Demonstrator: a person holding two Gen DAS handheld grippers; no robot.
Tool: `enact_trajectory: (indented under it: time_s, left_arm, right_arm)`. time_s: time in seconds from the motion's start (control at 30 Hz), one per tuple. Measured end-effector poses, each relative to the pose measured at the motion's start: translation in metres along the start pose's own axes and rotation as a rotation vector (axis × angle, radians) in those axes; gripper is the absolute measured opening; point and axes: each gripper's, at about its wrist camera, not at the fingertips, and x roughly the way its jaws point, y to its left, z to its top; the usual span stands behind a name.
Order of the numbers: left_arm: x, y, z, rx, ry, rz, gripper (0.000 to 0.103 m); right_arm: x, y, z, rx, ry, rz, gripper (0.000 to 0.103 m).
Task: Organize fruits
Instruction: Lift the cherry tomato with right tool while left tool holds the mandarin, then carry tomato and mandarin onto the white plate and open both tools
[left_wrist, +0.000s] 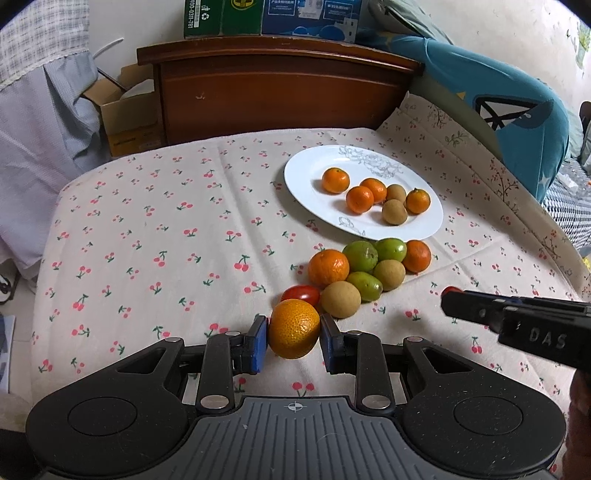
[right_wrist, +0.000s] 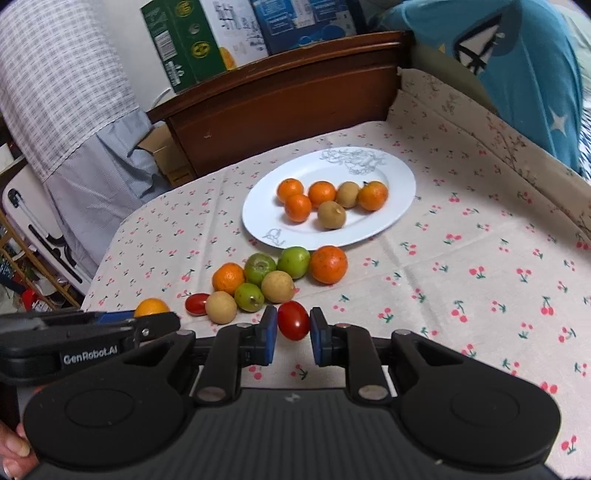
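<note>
My left gripper (left_wrist: 294, 341) is shut on a yellow-orange mandarin (left_wrist: 294, 328) just above the cherry-print cloth. My right gripper (right_wrist: 293, 332) is shut on a red cherry tomato (right_wrist: 293, 319). A white plate (left_wrist: 314, 206) farther back holds several small oranges and two brown longans; it also shows in the right wrist view (right_wrist: 258, 221). Between the plate and the grippers lies a pile of oranges, green fruits and longans (left_wrist: 364, 271), with a second cherry tomato (left_wrist: 301, 294) at its near edge. In the left wrist view the right gripper (left_wrist: 452, 301) comes in from the right.
A wooden headboard (left_wrist: 280, 96) stands behind the table with boxes (left_wrist: 273, 16) on top. A blue cushion (left_wrist: 517, 110) lies at the right, draped fabric (left_wrist: 40, 122) and a cardboard box (left_wrist: 125, 118) at the left.
</note>
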Motion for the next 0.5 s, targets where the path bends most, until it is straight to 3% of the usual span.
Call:
enact_trajectory:
  time_s: [0.5]
  left_arm:
    - [-0.002,-0.008,0.003,0.021,0.002,0.021,0.027]
  right_arm:
    - [-0.014,-0.008,0.007,0.068,-0.033,0.033,0.019]
